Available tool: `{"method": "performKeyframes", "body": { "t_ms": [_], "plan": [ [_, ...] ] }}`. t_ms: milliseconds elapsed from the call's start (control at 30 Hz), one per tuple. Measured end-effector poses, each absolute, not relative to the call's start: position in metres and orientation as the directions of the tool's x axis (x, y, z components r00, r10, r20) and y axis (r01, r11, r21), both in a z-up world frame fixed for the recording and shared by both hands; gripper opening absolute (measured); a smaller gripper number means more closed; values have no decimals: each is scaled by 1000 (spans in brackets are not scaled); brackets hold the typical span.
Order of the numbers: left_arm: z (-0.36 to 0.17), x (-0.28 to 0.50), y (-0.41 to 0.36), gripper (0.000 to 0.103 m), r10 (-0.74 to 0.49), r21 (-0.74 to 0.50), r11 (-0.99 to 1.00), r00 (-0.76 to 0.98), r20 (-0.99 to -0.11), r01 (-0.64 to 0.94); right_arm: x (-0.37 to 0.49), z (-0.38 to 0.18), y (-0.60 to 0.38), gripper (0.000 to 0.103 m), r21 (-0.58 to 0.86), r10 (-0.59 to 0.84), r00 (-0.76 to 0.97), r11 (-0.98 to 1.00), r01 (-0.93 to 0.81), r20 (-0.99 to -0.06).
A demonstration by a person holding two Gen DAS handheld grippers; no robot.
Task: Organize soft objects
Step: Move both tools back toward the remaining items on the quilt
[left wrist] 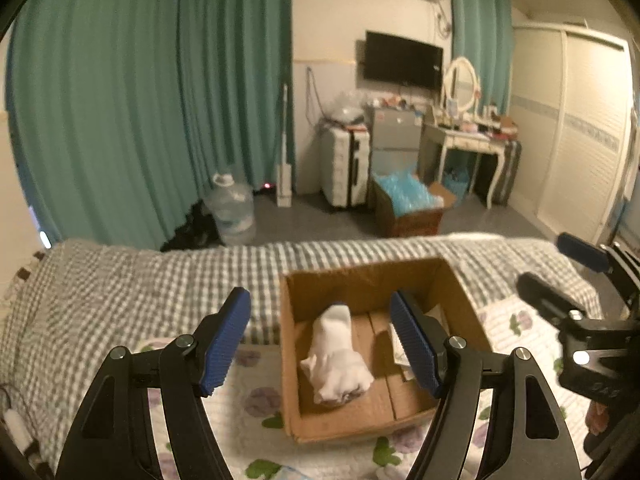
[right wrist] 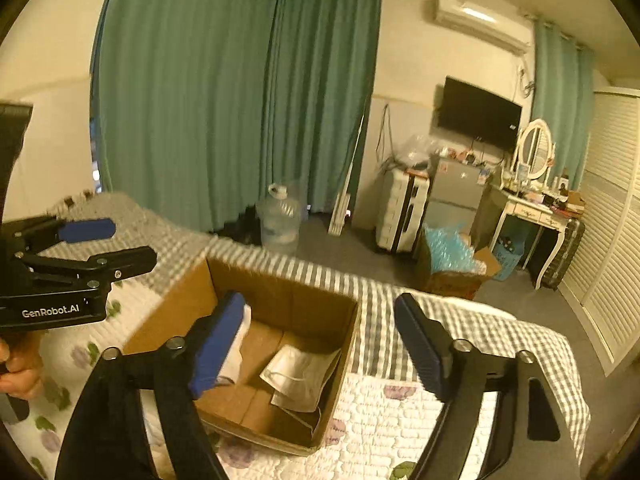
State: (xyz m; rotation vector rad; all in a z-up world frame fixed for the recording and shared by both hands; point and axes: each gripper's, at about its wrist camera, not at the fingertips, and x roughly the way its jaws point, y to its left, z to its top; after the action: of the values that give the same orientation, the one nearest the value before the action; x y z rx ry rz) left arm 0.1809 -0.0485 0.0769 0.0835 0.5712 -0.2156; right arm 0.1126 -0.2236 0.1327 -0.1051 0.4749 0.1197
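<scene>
An open cardboard box (left wrist: 460,292) sits on the bed. A rolled white sock bundle (left wrist: 338,356) lies inside it on the left; a white face mask (right wrist: 304,376) lies inside on the right. My left gripper (left wrist: 320,344) is open and empty, held above the box with the sock between its fingers in view. My right gripper (right wrist: 320,344) is open and empty above the box's right edge (right wrist: 348,344). The right gripper shows in the left wrist view (left wrist: 560,276), the left gripper in the right wrist view (right wrist: 120,244).
The bed has a grey checked blanket (left wrist: 132,280) and a white floral quilt (right wrist: 384,420). Beyond the bed on the floor stand a water jug (left wrist: 232,208), a box of blue bags (left wrist: 408,204), a suitcase (left wrist: 344,168) and a dressing table (left wrist: 468,140). Teal curtains (left wrist: 140,100) hang behind.
</scene>
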Motion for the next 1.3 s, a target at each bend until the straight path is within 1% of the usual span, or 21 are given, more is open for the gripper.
{"method": "performKeyframes", "body": {
  "t_ms": [33, 167, 233, 367, 467, 533, 600, 667, 833, 867, 1000, 1133, 1300],
  "plan": [
    [82, 176, -45, 73, -173, 17, 976, 827, -535, 215, 106, 140, -225, 84, -65, 92, 888, 989, -135, -450],
    [106, 152, -37, 73, -156, 21, 981, 859, -488, 190, 80, 167, -222, 88, -56, 91, 908, 991, -125, -410],
    [116, 141, -33, 73, -155, 17, 983, 871, -466, 184, 67, 178, -222, 94, -63, 87, 917, 991, -120, -388],
    [129, 123, -25, 73, -159, -7, 985, 881, -445, 174, 41, 194, -220, 96, -60, 88, 929, 991, -117, -358],
    [133, 109, -18, 73, -122, -2, 991, 895, -429, 134, 25, 202, -218, 97, -65, 91, 938, 991, -119, -333],
    [135, 98, -15, 73, -81, 12, 995, 905, -417, 95, 15, 206, -220, 100, -77, 86, 944, 990, -116, -317],
    [137, 93, -14, 73, -76, 16, 996, 911, -405, 90, 5, 210, -223, 103, -86, 83, 950, 990, -114, -299],
    [138, 86, -10, 73, -75, 13, 996, 914, -398, 87, -5, 213, -223, 103, -90, 85, 955, 989, -115, -285],
    [136, 78, -3, 73, -71, 9, 997, 918, -391, 81, -21, 212, -224, 103, -86, 88, 955, 990, -116, -283],
    [135, 75, -4, 73, -95, -14, 995, 913, -396, 98, -23, 211, -226, 103, -84, 86, 955, 990, -114, -283],
    [126, 73, 1, 73, -68, 2, 997, 916, -395, 75, -26, 203, -231, 103, -76, 81, 953, 991, -107, -293],
    [111, 79, 4, 73, -67, -2, 997, 906, -418, 73, -24, 191, -233, 103, -78, 84, 950, 991, -112, -301],
    [87, 84, 5, 73, -50, 16, 998, 884, -466, 64, -16, 169, -226, 103, -100, 92, 935, 986, -134, -341]
  ]
}}
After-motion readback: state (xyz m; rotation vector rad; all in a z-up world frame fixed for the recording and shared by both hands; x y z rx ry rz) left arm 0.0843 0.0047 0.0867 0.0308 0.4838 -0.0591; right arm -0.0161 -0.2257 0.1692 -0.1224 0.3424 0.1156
